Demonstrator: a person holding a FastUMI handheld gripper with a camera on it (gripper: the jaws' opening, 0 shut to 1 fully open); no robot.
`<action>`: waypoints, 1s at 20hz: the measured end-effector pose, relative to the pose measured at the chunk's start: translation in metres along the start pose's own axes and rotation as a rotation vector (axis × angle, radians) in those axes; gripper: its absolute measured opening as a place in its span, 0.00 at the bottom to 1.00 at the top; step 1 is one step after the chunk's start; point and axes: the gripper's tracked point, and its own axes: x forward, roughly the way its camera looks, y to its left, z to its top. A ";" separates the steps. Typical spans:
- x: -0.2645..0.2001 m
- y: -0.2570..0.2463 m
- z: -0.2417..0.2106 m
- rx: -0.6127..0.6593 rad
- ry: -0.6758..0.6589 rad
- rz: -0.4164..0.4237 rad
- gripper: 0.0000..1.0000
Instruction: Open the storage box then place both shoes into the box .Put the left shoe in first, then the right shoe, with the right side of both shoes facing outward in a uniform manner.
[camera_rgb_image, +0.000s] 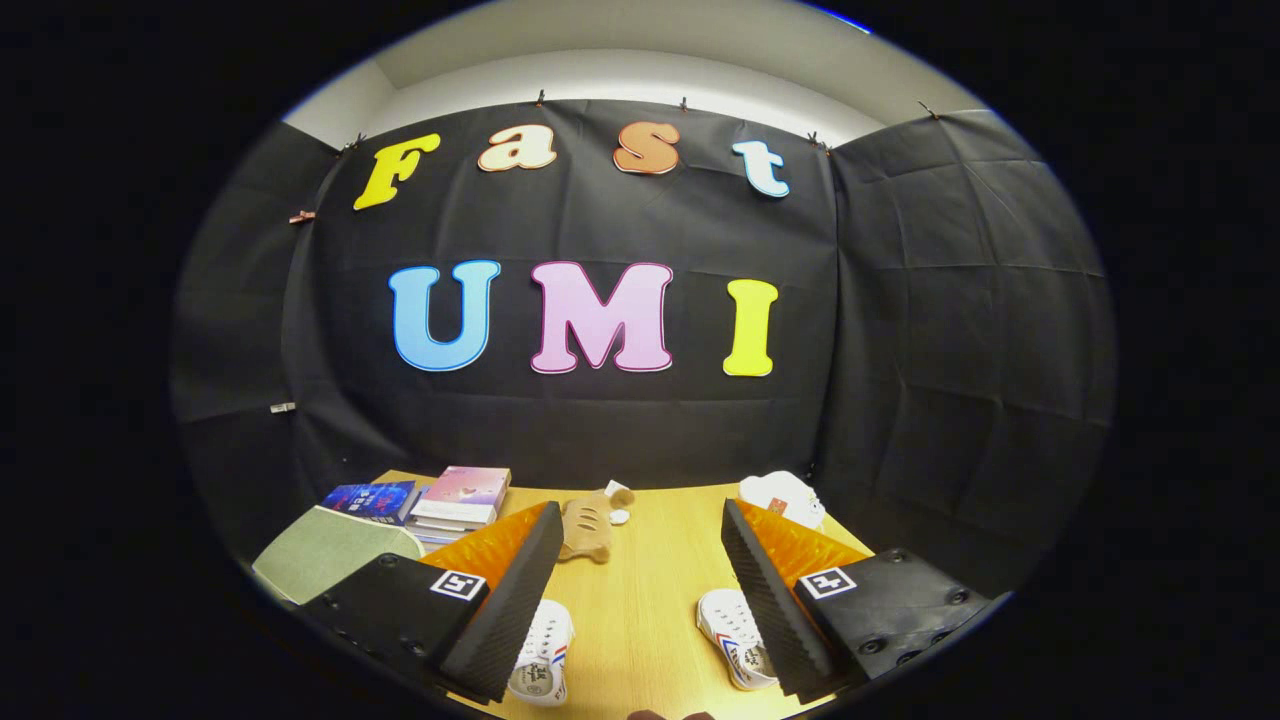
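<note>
I see the black cloth wall (640, 420) taking up most of the frame, with the wooden surface (640, 590) spread across the lower middle below it. My claw (640, 585) sits at the bottom of the frame with its two fingers spread wide apart, nothing held between them, only bare wood in the gap. At the lower left, past the left finger, lies a grey-green box (325, 555), low and flat with its lid down as far as I can tell. Just behind it, toward the wall, is a small stack of books (455, 500). Two white shoes rest on the surface near the bottom of the frame: one shoe (540, 650) is tucked against the inner edge of the left finger, and the other shoe (735, 635) lies just beside the inner edge of the right finger, both partly hidden by the fingers. Further ahead, near the middle, lies a small tan plush toy (588, 528), and at the right, beyond the right finger, a white bundle (783, 497) I cannot identify.
</note>
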 end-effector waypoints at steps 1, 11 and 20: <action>0.001 0.000 -0.001 0.001 0.005 0.005 0.97; 0.021 0.013 -0.033 0.073 0.146 0.147 0.98; -0.007 0.113 -0.106 0.211 0.428 0.590 0.99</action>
